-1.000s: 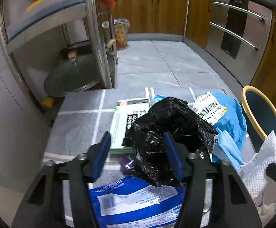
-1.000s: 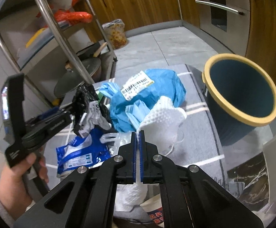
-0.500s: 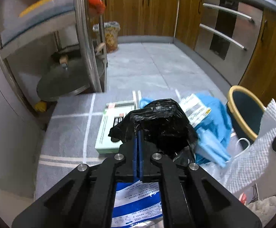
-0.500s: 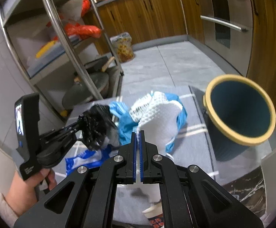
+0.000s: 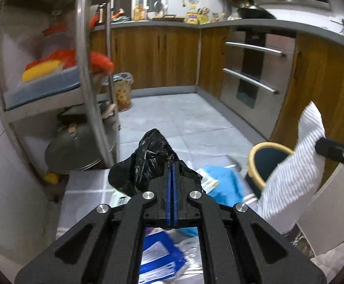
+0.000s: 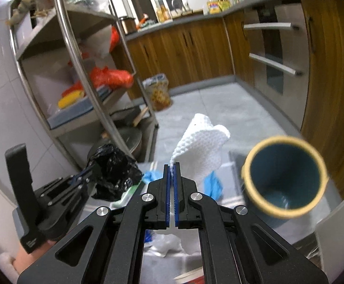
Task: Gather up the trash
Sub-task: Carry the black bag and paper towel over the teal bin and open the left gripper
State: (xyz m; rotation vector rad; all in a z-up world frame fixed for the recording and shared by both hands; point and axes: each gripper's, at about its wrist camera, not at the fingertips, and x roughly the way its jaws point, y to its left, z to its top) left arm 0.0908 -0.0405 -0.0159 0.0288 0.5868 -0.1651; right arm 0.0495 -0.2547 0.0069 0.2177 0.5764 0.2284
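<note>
Left gripper (image 5: 172, 165): jaws spread a second ago, now clamped on black plastic bag (image 5: 148, 156), raised off grey mat (image 5: 84, 189). Right gripper (image 6: 171, 168): pinching white paper towel (image 6: 202, 151) throughout, now lifted higher, beside yellow-rimmed blue bin (image 6: 283, 177).
</note>
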